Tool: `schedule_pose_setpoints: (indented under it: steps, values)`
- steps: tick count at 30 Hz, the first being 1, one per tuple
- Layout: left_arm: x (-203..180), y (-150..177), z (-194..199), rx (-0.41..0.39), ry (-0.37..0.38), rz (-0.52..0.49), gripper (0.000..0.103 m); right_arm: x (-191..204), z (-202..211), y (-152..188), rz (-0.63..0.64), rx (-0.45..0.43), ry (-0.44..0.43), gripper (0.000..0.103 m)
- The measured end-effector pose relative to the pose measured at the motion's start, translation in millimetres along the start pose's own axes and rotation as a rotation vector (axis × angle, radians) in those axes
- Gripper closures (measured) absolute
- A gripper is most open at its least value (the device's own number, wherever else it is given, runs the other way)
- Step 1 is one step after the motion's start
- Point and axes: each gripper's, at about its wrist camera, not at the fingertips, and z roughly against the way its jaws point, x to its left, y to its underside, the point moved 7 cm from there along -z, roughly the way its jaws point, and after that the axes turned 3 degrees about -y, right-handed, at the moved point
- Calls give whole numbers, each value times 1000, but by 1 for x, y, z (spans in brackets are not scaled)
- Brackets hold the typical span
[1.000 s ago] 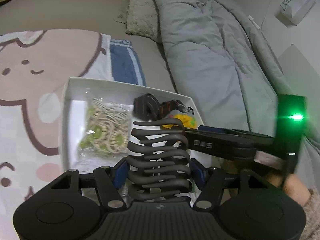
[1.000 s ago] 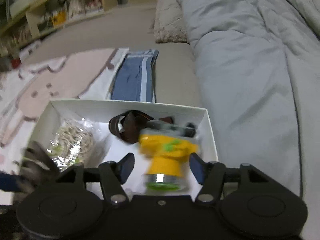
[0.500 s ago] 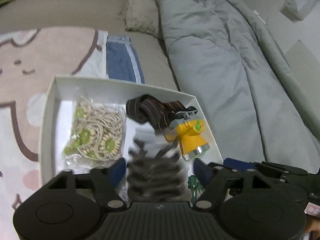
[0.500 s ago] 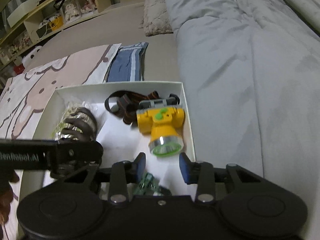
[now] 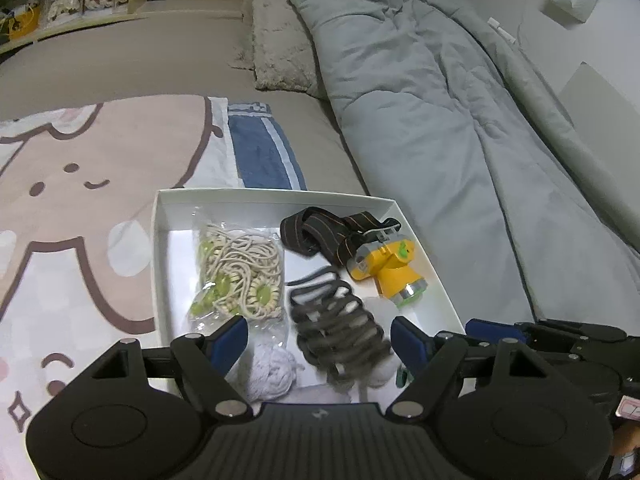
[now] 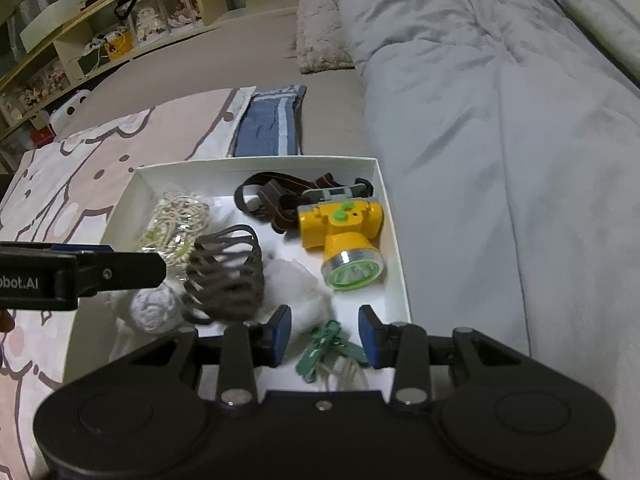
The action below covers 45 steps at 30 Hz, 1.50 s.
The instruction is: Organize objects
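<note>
So there's a white box (image 5: 157,264) on the bed. At its left sits a bag of cream cord with green beads (image 5: 238,276). The left gripper (image 5: 319,338) has its fingers spread wide, not touching the dark coiled thing (image 5: 340,340) lying loose between them. Far right is the yellow headlamp (image 6: 344,236). The right gripper (image 6: 325,334) hangs half open over green clips (image 6: 324,350), gripping nothing.

A white box (image 5: 276,196) holds a yellow headlamp (image 6: 340,228) with green buttons and a dark, orange-striped strap (image 5: 320,230), beige cord with green discs (image 5: 236,272) at left, and a dark grey coil (image 5: 340,332) nearer.
</note>
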Motion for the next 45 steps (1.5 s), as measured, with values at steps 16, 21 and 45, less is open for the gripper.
schedule_pose_setpoints:
  steps: [16,21,45]
  values:
    - [24,24,59,-16,-65,-56,22,33,63,12,-65,-76,46,44]
    - [31,31,77,-27,-77,-76,7,47,85,19,-85,-108,57,29]
    - [66,72,176,-126,-124,-142,0,103,160,75,-153,-217,137,0]
